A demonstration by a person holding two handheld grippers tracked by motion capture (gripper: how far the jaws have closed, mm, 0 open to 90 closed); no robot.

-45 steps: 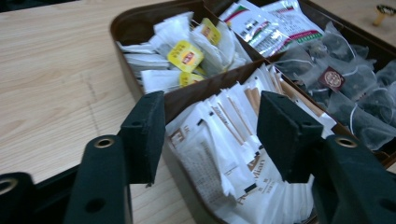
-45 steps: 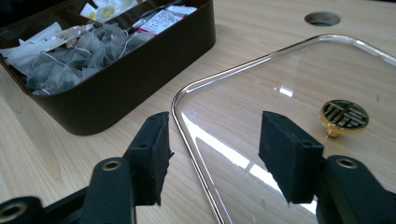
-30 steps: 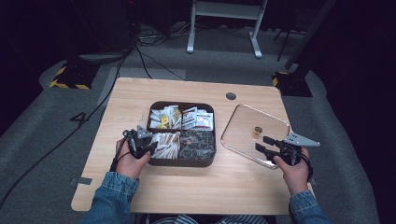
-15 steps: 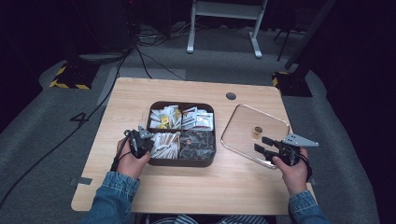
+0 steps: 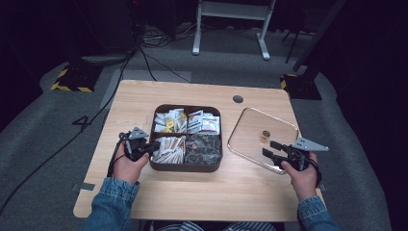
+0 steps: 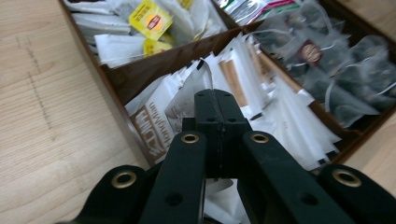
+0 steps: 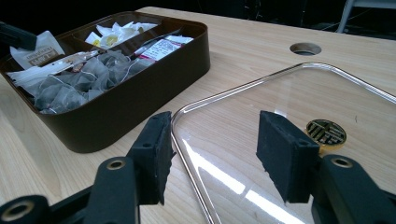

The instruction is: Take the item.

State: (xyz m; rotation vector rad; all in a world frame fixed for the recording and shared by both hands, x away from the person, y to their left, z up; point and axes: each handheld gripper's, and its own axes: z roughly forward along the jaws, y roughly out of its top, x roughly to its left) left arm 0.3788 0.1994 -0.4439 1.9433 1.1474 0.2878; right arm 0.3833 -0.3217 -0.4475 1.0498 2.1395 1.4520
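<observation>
Left gripper (image 6: pixel 215 100) jaws pressed together, pinching white sachet (image 6: pixel 196 84) in near-left compartment of brown box (image 5: pixel 185 166). Right gripper (image 7: pixel 212 154) spread, over edge of clear lid (image 7: pixel 299 93) lying beside box.

Dark brown box (image 5: pixel 185 166), seemingly white sachets (image 6: pixel 261 100)

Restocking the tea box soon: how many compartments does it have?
4 in the box: far left has yellow-tagged tea bags, far right sachets, near left white packets, near right dark mesh bags.
</observation>
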